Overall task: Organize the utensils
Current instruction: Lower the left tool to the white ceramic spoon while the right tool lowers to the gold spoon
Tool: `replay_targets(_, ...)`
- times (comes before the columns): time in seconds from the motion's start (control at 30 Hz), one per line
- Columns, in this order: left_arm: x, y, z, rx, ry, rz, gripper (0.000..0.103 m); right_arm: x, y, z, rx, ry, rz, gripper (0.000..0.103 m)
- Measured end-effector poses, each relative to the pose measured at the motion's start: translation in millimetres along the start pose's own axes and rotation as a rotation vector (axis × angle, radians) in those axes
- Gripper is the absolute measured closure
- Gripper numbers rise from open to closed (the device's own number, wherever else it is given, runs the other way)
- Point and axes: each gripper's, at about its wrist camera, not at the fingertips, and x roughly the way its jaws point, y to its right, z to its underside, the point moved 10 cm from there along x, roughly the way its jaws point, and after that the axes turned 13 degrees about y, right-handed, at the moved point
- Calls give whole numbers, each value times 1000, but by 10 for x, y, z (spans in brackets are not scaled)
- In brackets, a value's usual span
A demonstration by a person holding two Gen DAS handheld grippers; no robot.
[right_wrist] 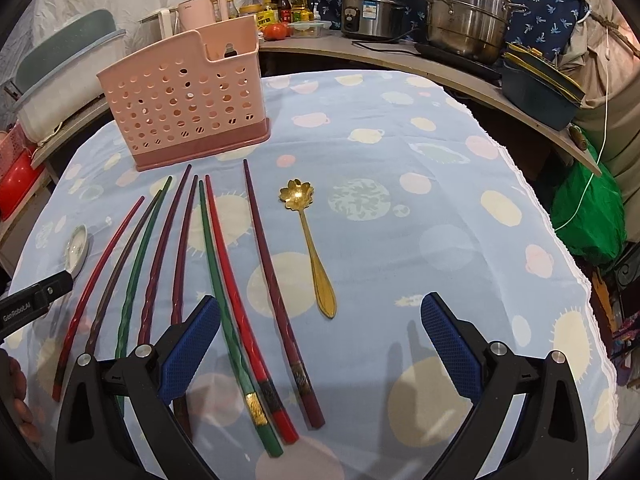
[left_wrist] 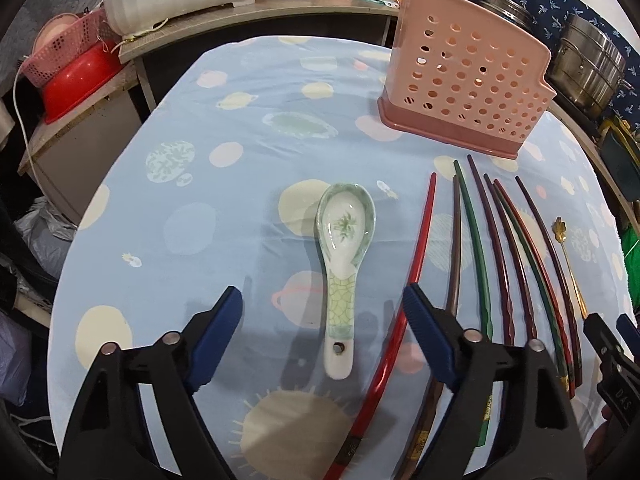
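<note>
We find the left gripper (left_wrist: 322,320) with jaws apart around the ceramic spoon (left_wrist: 344,256) handle, not gripping (apparently lining up). The right gripper (right_wrist: 320,340) stands wide above the chopsticks (right_wrist: 224,280), gold spoon (right_wrist: 312,240) beside. The pink holder (right_wrist: 188,100) waits toward the bench's far edge, unobstructed.

Setting: a lived-in home kitchen. Evidence: a table (right_wrist: 400,128) covered with a printed blue cloth; a curved shelf (right_wrist: 460,68) behind it carrying a stacked steel steamer pot (right_wrist: 466,12), a rice cooker (right_wrist: 370,10), oil and sauce bottles (right_wrist: 288,2) and a pink kettle (right_wrist: 202,10); plastic basins (left_wrist: 76,80) stacked at the side.
</note>
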Motion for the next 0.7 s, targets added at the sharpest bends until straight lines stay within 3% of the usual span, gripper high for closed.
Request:
replay_targets(0.27, -61, -77, -21, -54, 5, 19, 29, 95, 19, -24, 5, -9, 0, 13)
replay_targets(0.43, -28, -94, -4, -55, -3, 18, 29, 177, 15, -25, 6, -22, -3, 31)
replay_targets(0.7, -21, -79, 11, -77, -18, 56, 43, 280, 28, -53, 26, -32, -8, 49)
